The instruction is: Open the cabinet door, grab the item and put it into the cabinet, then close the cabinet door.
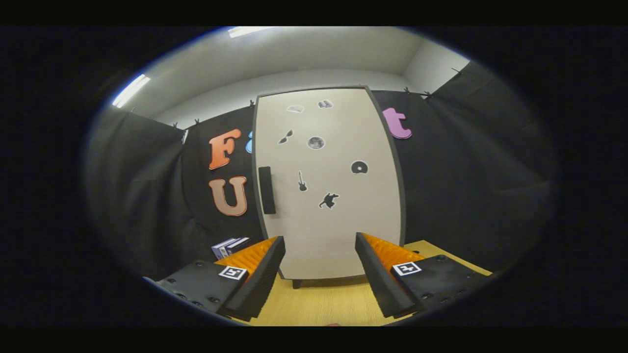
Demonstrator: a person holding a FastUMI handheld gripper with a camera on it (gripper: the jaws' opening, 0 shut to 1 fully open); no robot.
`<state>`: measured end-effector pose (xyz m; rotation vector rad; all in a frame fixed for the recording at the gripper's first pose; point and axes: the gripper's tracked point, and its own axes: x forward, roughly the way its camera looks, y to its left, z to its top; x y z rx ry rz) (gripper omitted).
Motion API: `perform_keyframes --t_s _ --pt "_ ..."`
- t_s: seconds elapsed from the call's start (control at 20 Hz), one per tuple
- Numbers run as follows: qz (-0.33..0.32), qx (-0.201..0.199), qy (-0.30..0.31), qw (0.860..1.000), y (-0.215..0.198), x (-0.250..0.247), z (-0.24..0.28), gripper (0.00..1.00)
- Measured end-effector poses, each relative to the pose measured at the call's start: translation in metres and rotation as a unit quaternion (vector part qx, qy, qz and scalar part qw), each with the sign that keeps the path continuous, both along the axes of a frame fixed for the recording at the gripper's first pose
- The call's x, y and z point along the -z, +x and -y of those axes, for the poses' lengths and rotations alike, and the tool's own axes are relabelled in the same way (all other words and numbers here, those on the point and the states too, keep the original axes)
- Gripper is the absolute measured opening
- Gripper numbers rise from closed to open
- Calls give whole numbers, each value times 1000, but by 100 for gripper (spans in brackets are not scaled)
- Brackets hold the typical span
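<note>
Jaws of the gripper (320,245) gape empty; the closed cabinet door (328,196) stands beyond them.

The tongs (320,251) have ribbed inner faces, screwed mounts and square coded tags.

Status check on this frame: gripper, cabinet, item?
Gripper open, empty. Cabinet door shut, handle untouched beyond the fingers. Box left of cabinet, not yet grabbed.

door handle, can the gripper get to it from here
Probably yes. The gripper is open and holds nothing, the door is shut, and the handle on its left edge has nothing in front of it; the approach looks free.
</note>
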<state>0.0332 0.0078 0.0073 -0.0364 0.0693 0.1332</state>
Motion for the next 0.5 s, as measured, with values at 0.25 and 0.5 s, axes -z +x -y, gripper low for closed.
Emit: perform_keyframes --t_s 0.25,0.5 --pt "11 69 -19 997 -30 -6 66 93" --pt "9 108 -18 994 -46 -5 101 96"
